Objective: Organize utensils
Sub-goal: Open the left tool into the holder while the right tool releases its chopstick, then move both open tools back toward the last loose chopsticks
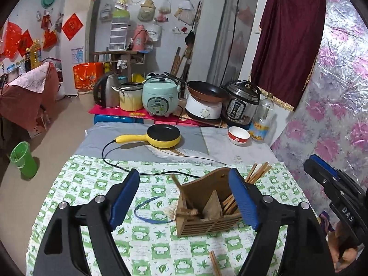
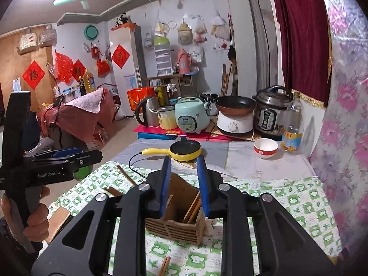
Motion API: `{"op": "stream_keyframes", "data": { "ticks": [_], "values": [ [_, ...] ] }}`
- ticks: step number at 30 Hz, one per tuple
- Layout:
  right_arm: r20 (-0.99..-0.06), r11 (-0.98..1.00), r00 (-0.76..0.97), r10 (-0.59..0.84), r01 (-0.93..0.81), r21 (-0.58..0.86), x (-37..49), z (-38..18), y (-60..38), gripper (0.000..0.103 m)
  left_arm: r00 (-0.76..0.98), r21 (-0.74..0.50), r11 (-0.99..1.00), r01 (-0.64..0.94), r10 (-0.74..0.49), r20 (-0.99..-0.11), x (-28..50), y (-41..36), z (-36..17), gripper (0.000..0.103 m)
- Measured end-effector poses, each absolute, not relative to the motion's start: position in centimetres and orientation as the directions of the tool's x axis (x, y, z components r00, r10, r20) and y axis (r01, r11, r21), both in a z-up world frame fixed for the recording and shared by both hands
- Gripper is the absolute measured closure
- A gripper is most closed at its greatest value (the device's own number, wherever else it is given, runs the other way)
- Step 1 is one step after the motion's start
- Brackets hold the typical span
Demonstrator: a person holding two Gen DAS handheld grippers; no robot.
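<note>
A wooden utensil holder (image 1: 207, 209) stands on the green-checked tablecloth (image 1: 87, 181) with several chopsticks (image 1: 257, 172) and a brush in it. My left gripper (image 1: 184, 197) is open wide, just left of and above the holder, empty. My right gripper (image 2: 184, 184) is above the holder (image 2: 177, 220), its jaws partly open with nothing between them. Loose chopsticks lie on the cloth near the front edge (image 1: 215, 263) and at the left (image 2: 125, 174). A blue band (image 1: 147, 209) lies left of the holder.
A yellow electric mini pan (image 1: 163, 134) with its black cord (image 1: 108, 158) sits behind the holder. A red-and-white bowl (image 1: 238, 135) and a glass bottle (image 1: 262, 119) stand at the back right. Cookers and a kettle (image 1: 105, 92) line the far end. A floral wall is right.
</note>
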State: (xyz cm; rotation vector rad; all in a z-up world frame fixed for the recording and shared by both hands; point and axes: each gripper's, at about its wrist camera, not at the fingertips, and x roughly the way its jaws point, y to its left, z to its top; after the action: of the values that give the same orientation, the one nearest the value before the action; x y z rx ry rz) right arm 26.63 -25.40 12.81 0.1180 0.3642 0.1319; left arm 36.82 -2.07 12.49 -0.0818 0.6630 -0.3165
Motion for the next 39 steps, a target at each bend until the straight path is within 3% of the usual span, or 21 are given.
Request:
{"op": "stream_keyframes", "data": {
  "ticks": [15, 23, 31, 39],
  "values": [
    [-0.277, 0.99, 0.953, 0.122, -0.098, 0.096, 16.4, 14.0, -24.5, 0.034, 0.802, -0.105, 0.975, 0.194, -0.219, -0.555, 27.8, 1.5, 14.3, 0.006],
    [-0.236, 0.988, 0.961, 0.146, -0.132, 0.077, 10.8, 13.3, -23.6, 0.014, 0.801, -0.098, 0.98, 0.171, -0.196, -0.565, 24.0, 3.0, 13.0, 0.006],
    [-0.388, 0.985, 0.906, 0.171, -0.159, 0.062, 9.8, 5.5, -23.1, 0.013, 0.749, -0.051, 0.987, 0.152, -0.149, -0.645, 22.4, 3.3, 6.4, 0.006],
    [-0.569, 0.98, 0.8, 0.191, -0.186, 0.067, 11.5, -3.0, -22.8, 0.013, 0.591, -0.088, 0.981, 0.171, -0.173, -0.788, 22.6, 2.5, -3.5, 0.006]
  ]
}}
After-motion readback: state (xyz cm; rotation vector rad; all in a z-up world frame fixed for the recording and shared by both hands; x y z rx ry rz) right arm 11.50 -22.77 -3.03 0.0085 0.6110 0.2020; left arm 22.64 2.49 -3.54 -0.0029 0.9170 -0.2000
